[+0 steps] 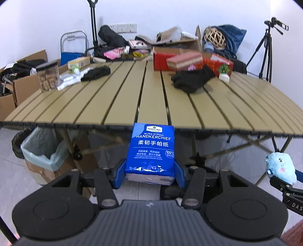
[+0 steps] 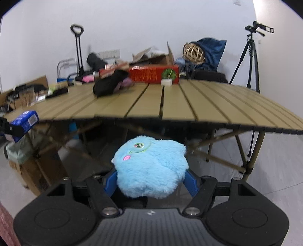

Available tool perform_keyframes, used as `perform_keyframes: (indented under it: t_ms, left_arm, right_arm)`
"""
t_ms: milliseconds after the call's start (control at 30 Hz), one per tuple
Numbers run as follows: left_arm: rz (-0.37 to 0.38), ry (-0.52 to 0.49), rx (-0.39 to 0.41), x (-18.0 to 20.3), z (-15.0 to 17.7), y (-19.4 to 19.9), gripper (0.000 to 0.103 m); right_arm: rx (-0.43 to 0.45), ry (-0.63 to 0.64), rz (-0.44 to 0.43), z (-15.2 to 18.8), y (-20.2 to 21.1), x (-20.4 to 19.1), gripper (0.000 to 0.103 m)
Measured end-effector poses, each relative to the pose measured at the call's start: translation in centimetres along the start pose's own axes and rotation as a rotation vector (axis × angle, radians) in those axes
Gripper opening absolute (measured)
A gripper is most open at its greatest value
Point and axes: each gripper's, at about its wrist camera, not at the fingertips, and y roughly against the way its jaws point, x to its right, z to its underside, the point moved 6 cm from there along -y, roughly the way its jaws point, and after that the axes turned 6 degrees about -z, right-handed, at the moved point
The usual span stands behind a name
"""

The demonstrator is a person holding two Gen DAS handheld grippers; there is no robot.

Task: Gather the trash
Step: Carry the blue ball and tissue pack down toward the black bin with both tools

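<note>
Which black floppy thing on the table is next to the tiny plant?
The bigger black cloth, heaped beside the little potted plant before the red box. The smaller black cloth lies far across the table, near the clear jar.

Both views evenly lit by soft, diffuse room light; white wall bright, slightly washed out at upper right. Dim shadow under the table. No hard glare. Strong fisheye bowing, dark vignette at corners. Motion blur softens the table's far clutter and edges; near foreground sharper.
</note>
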Motion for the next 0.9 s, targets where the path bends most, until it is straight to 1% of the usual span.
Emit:
perform_keyframes:
  t_ms: [233, 467, 733, 900]
  left_arm:
    - [0.01, -0.029, -0.079, 0.2, 3.0, -2.1, 0.053]
    - [0.019, -0.077, -0.143, 1.4, 5.0, -4.7, 0.053]
    - [0.01, -0.093, -0.2, 1.4, 6.8, -7.9, 0.053]
    - [-0.018, -0.104, -0.202, 0.6, 7.2, -9.4, 0.053]
  right_arm:
    - [-0.105, 0.026, -0.008, 2.8, -1.2, -0.9, 0.07]
    - [-0.188, 0.045, 0.002, 4.4, -2.8, -1.2, 0.07]
    - [-0.275, 0.038, 0.014, 5.9, -5.1, -0.9, 0.07]
    - [-0.316, 0.03, 0.013, 6.3, -7.0, -1.2, 0.07]
